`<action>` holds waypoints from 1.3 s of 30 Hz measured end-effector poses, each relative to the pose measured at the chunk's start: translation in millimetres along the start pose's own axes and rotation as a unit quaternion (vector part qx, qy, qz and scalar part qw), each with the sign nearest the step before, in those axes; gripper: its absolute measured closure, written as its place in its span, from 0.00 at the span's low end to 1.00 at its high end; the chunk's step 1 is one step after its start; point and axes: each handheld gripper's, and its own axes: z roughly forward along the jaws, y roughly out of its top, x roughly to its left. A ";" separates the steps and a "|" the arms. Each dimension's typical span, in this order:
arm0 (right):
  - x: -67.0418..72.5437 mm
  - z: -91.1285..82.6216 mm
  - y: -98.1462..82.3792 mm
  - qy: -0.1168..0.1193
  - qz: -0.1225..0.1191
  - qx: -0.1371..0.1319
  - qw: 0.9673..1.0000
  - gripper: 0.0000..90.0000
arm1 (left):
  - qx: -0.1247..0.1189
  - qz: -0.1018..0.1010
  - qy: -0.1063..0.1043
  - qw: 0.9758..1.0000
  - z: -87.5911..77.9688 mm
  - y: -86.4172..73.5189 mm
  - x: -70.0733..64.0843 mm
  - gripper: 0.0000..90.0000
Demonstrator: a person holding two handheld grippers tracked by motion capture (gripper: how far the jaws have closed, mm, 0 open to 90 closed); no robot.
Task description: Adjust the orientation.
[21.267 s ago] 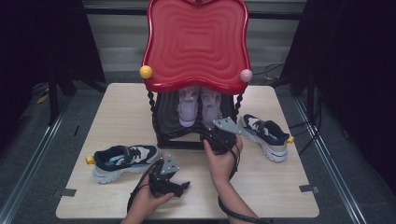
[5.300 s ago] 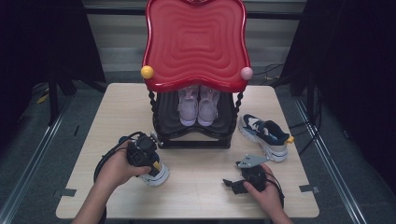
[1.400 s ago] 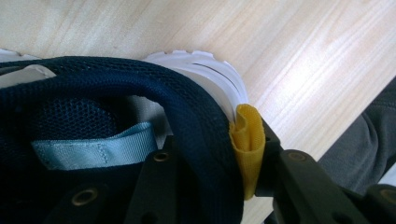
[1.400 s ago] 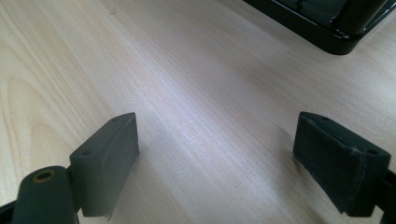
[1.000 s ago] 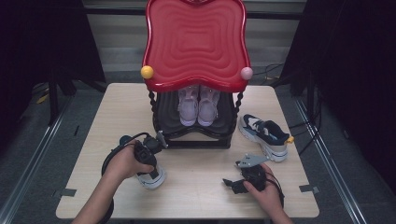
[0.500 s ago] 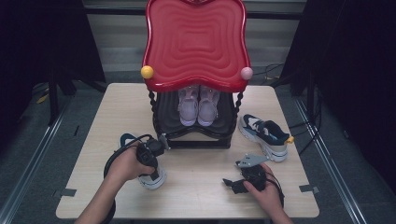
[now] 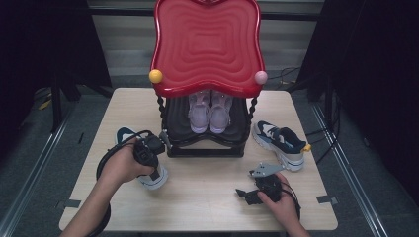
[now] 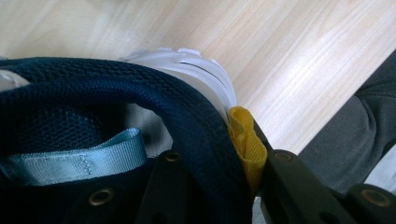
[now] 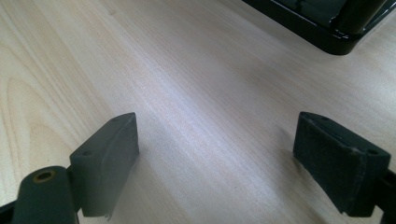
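L gripper (image 7: 157,146) fingers clamp shoe (image 8: 93,107) heel collar, having just closed; thin grip could slip mid-lift. R gripper (image 7: 247,193) fingers open, idle on bench (image 7: 212,197).

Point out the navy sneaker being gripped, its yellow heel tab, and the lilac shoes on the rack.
navy sneaker (image 8: 140,93), left gripper view, mesh collar.
yellow heel tab (image 8: 246,140), left gripper view, loop's middle.
lilac shoes (image 7: 210,111), high view, between the pair.

Light falls from above onto the table (image 7: 207,197), leaving it evenly bright while the floor and walls around it sink into near black. The red chair (image 7: 207,44) shows soft glare along its ridges and shades the seat beneath. Both gripper views are sharp on the wood grain farther off, blurred at the nearest edges, with faint shadows.
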 end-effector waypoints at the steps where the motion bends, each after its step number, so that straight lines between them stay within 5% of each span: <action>1: -0.3 0.1 0.0 -0.002 -0.002 -0.001 1.000 0.15 | 0.006 0.009 0.004 1.000 -5.7 -0.8 1.2 0.86; 12: -0.2 0.1 0.2 -0.002 0.000 -0.002 1.000 0.15 | -0.002 0.026 0.057 0.998 -81.4 -7.1 -9.7 0.86; 17: -0.3 -0.1 0.2 -0.002 0.000 -0.001 1.000 0.15 | -0.005 0.036 0.091 0.995 -123.6 -9.3 -17.7 0.86; 26: -0.3 -0.1 0.3 -0.002 0.000 -0.001 1.000 0.15 | -0.014 0.067 0.114 0.991 -183.8 -3.1 -33.5 0.86; 35: -0.8 -0.3 0.2 -0.003 0.002 0.000 1.000 0.15 | -0.021 0.085 0.155 0.984 -230.4 8.5 -42.3 0.86; 39: -0.9 -0.2 0.2 -0.003 0.002 0.000 1.000 0.15 | -0.041 0.104 0.182 0.977 -252.7 14.7 -49.8 0.85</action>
